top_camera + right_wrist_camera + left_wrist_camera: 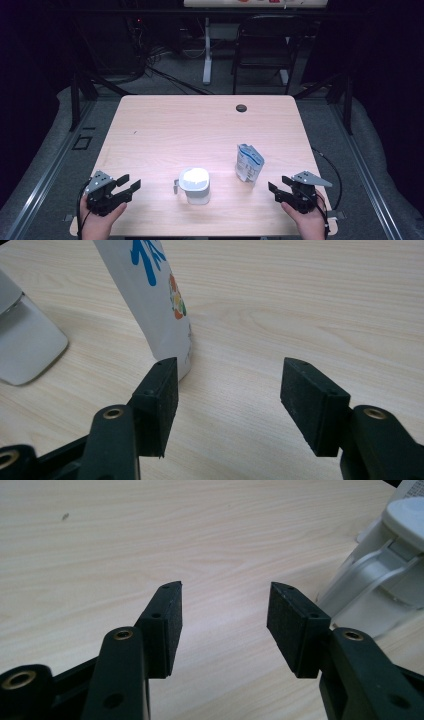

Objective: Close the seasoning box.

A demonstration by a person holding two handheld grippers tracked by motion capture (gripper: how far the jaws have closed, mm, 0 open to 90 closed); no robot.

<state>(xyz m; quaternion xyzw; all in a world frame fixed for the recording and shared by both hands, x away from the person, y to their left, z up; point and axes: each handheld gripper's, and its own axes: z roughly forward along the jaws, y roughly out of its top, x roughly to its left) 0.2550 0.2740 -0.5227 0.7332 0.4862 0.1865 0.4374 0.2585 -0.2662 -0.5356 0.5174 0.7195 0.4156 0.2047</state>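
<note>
While both grippers rested near the front edge of the counter (150, 125), nothing was held, so the work looked to be at its very start, or in a pause between steps. The left gripper (131, 185) had its jaws spread wide with only bare wood between them; in its own view the white jug (385, 565) stood just past the right-hand jaw, off the line of the gap, near it but apart. The right gripper (278, 187) also had its jaws well apart and empty; in its own view the pouch (150, 295) stood upright just beyond the tip of the left-hand jaw, close to it, though whether the pad touched the pouch's foot could not be told. From the high view the jug, filled with something white, and the pouch stood side by side between the two grippers, apart from each other, each nearest to the gripper on its own side. Judged from that, no grasp was yet made and neither thing looked disturbed: the pouch stood whole as far as could be seen. Everything seemed left to do: each gripper would need to swing inward to bring its thing into the gap, then close. What the pouch would be used for could only be guessed, perhaps pouring into the jug.
</note>
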